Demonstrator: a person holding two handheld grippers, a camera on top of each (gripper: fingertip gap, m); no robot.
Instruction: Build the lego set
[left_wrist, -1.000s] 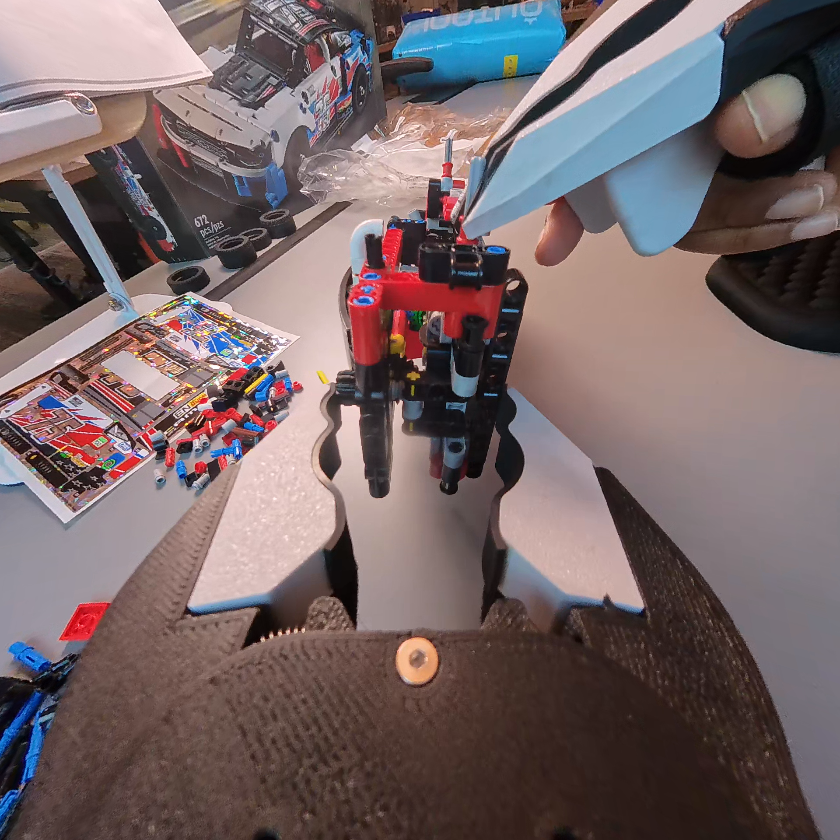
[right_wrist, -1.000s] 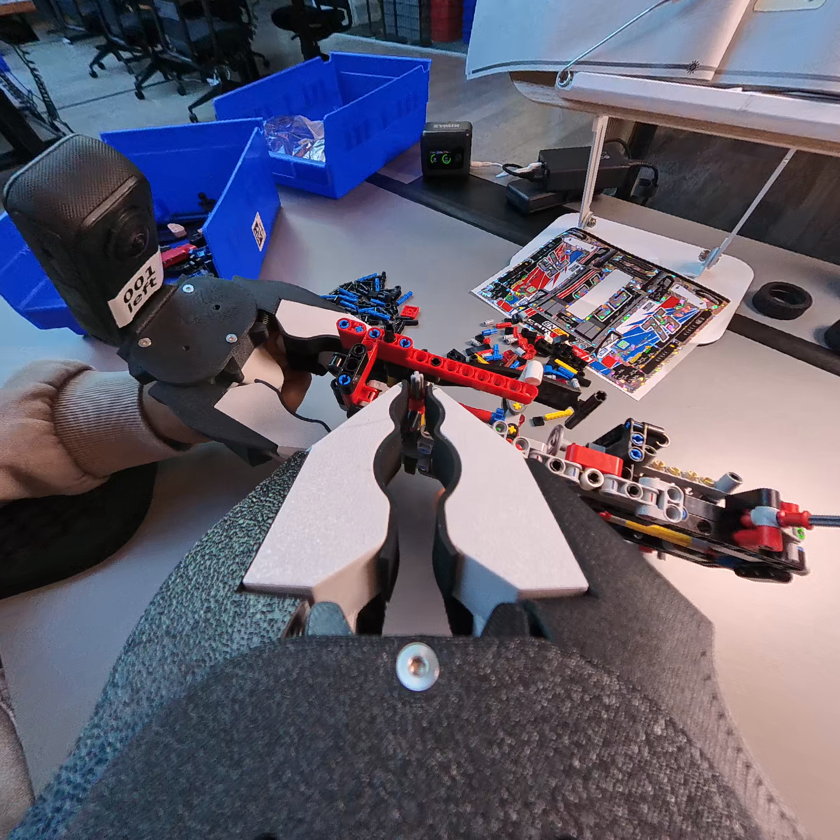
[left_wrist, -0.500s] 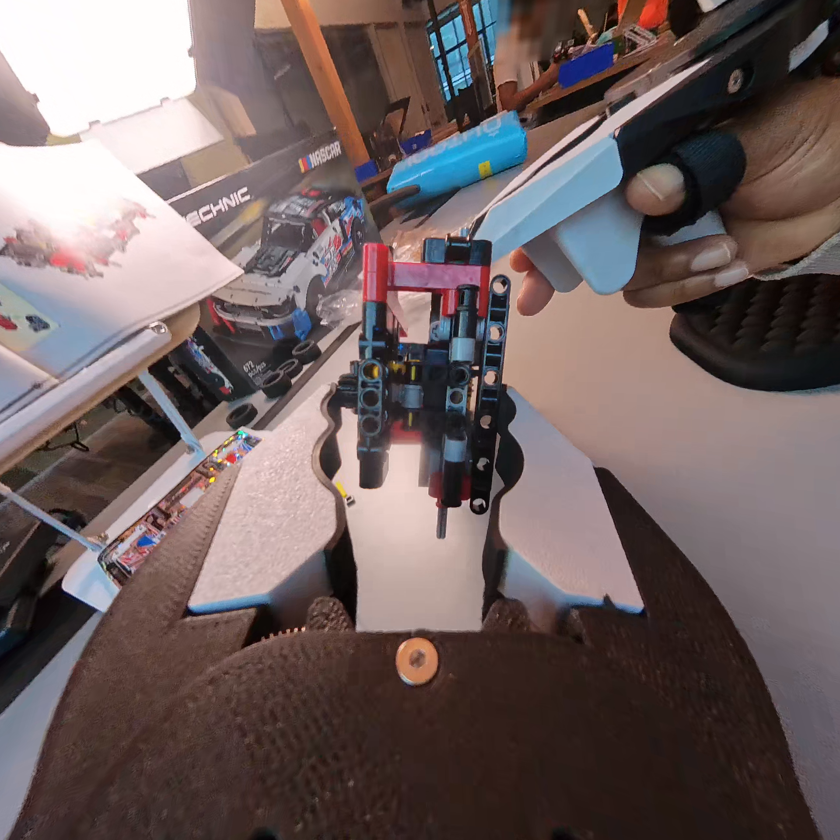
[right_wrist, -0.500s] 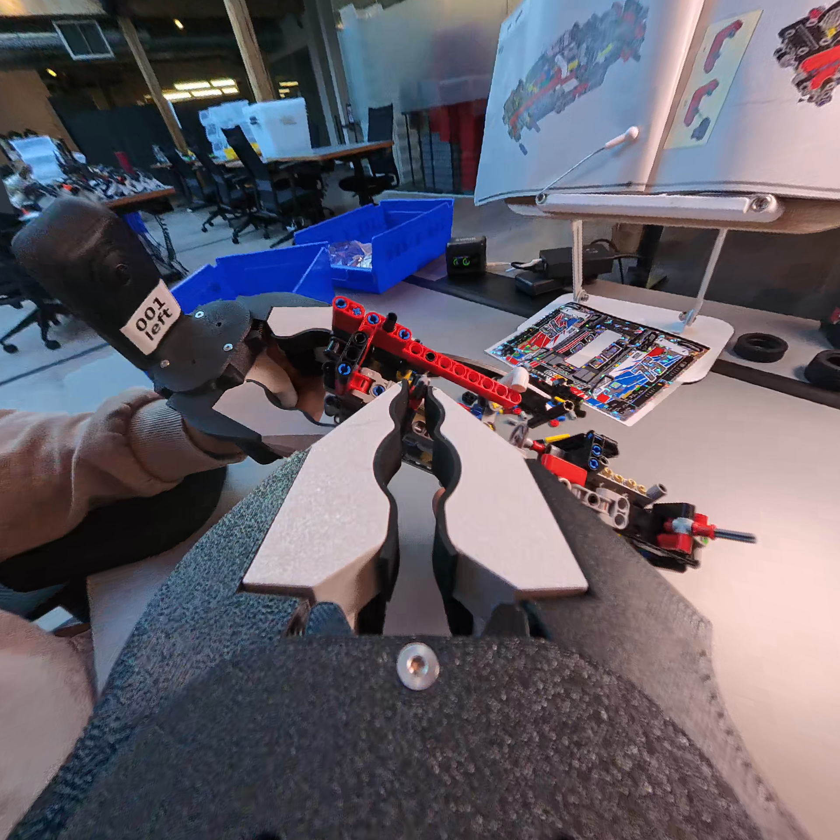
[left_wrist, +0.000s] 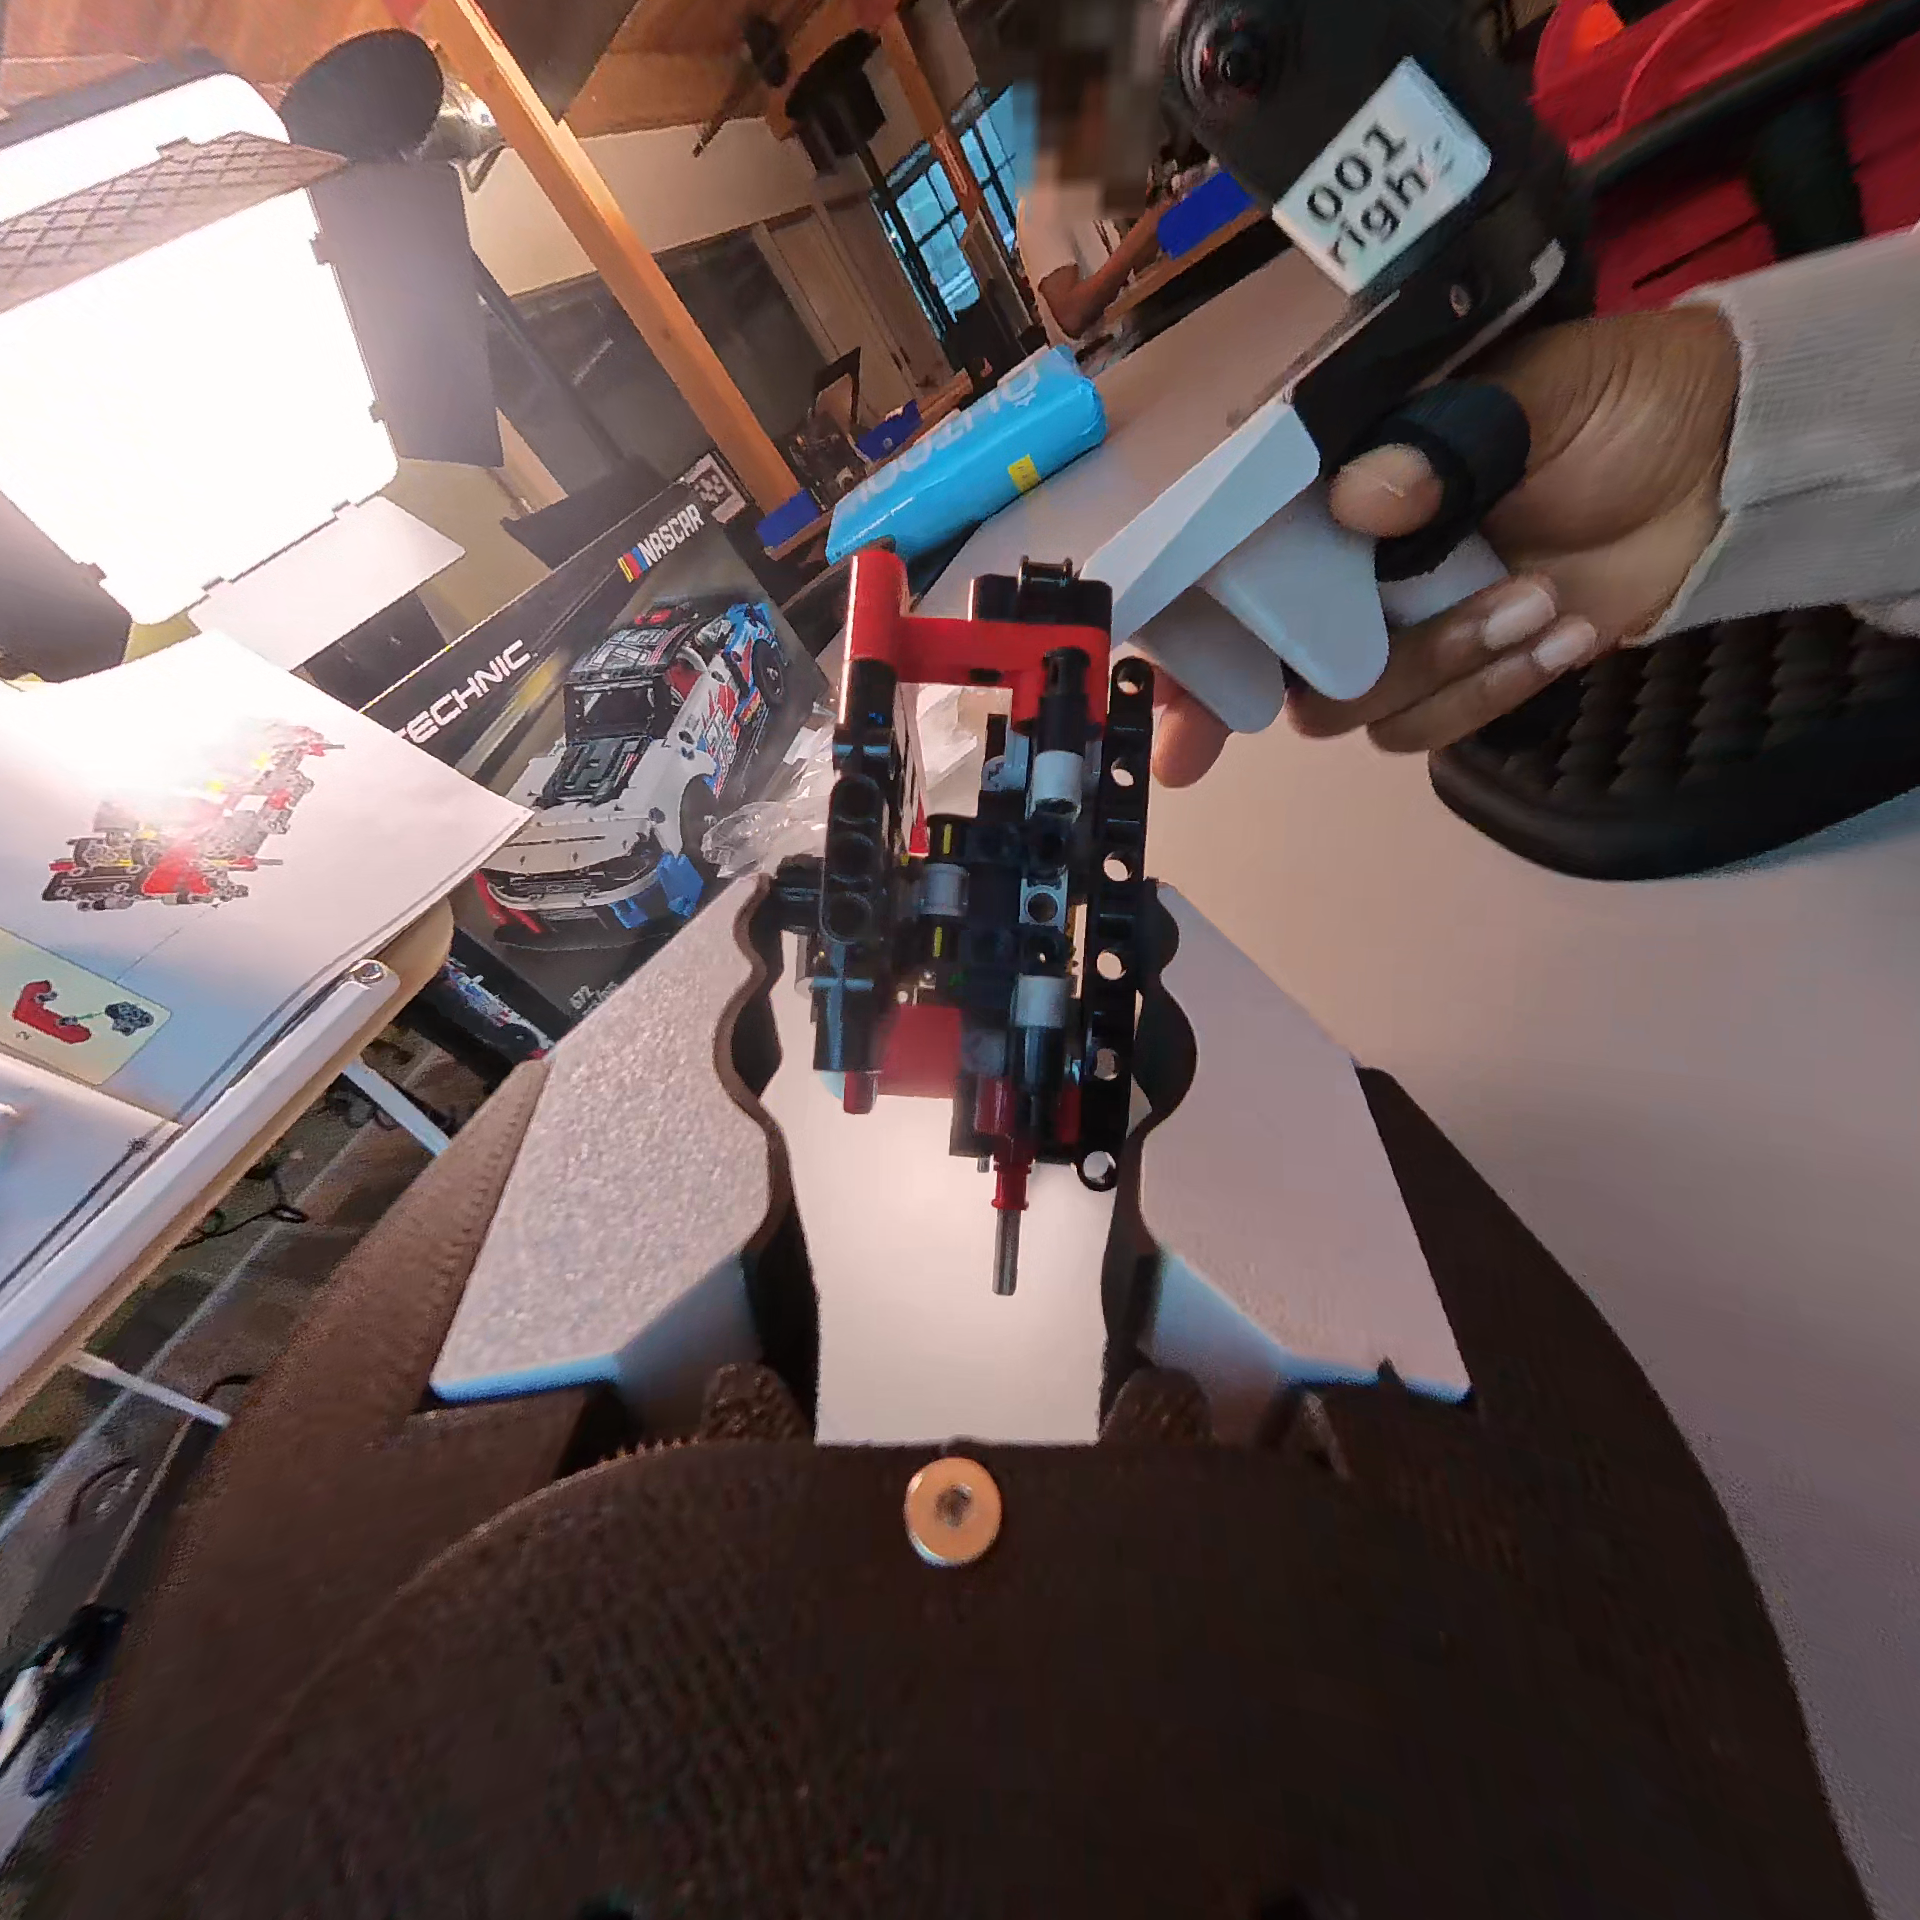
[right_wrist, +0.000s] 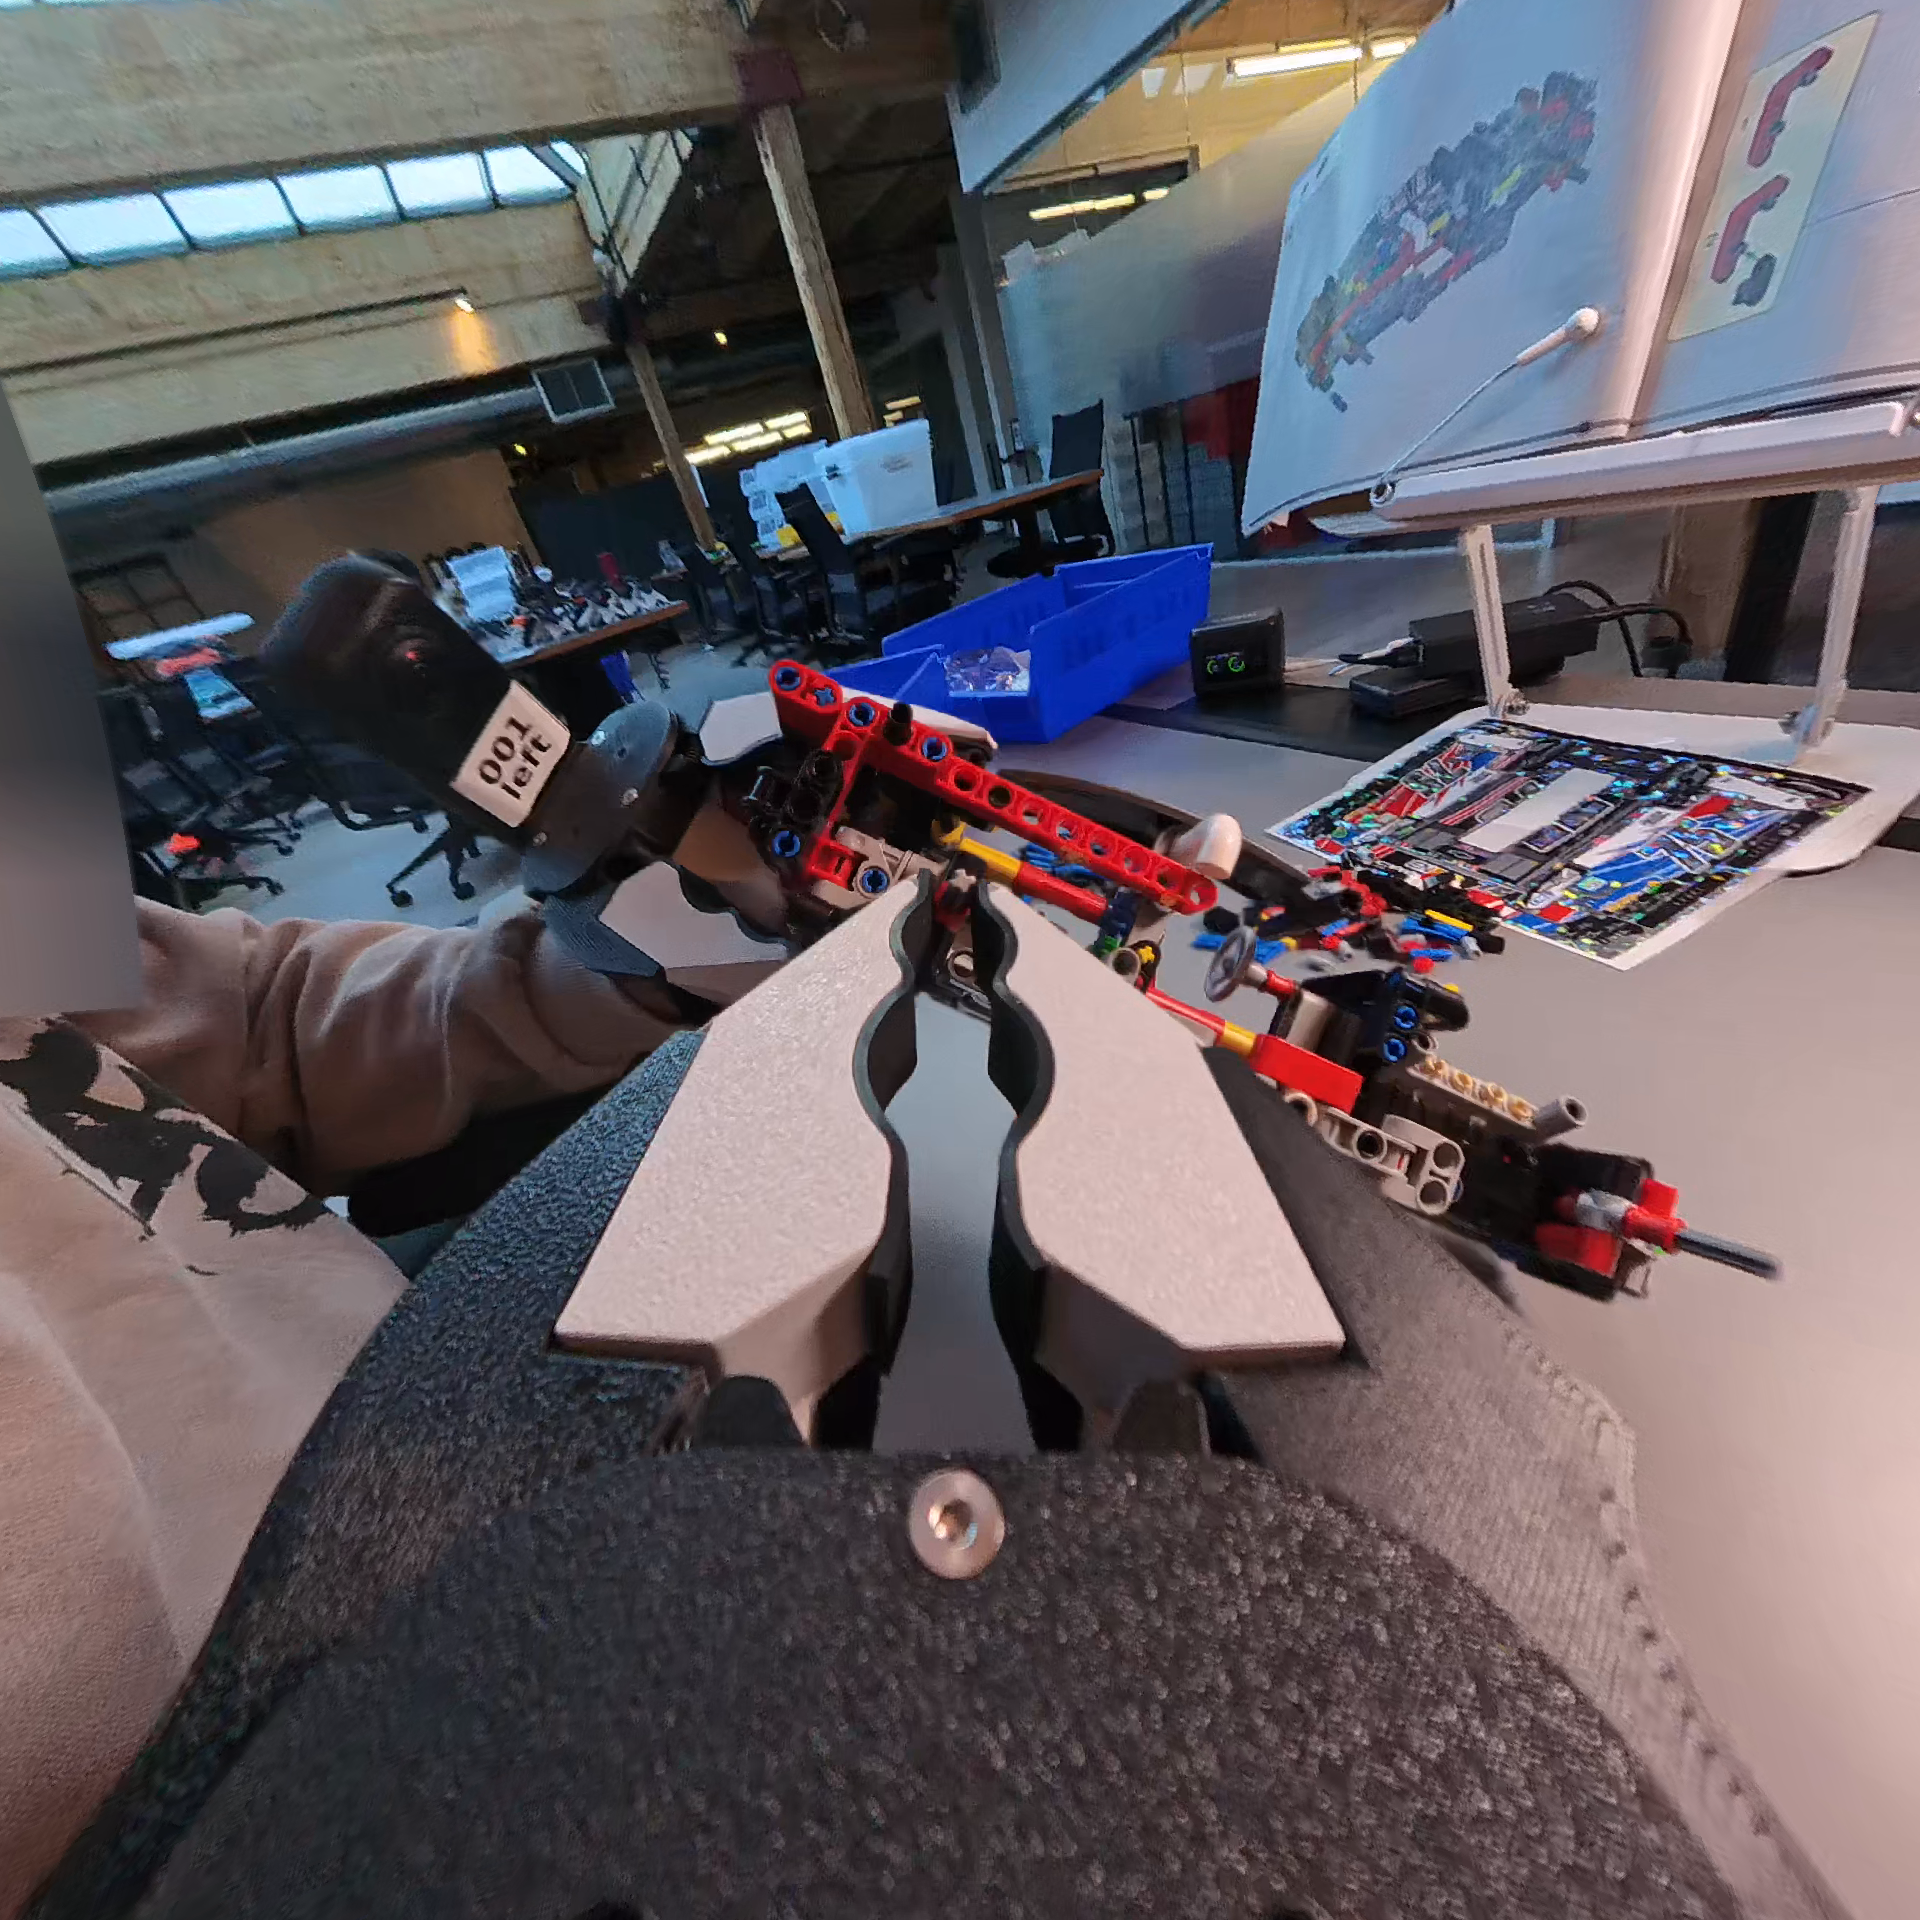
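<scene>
Left wrist view: the left gripper (left_wrist: 961, 997) squeezes the lego car frame (left_wrist: 977, 883), lifted off the surface (left_wrist: 1558, 1091) for steadiness. Right wrist view: the right gripper (right_wrist: 951, 904), nearly closed, pinches the frame's middle to work there.

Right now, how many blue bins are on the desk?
2, side by side behind the lego chassis: one long blue bin, a second at its left, largely hidden.

Colours, lego build
Chassis (right_wrist: 1039, 935) red/black/grey with blue pins; bin (right_wrist: 1049, 644) blue; sticker sheet (right_wrist: 1558, 842) multicolour holographic.
</scene>
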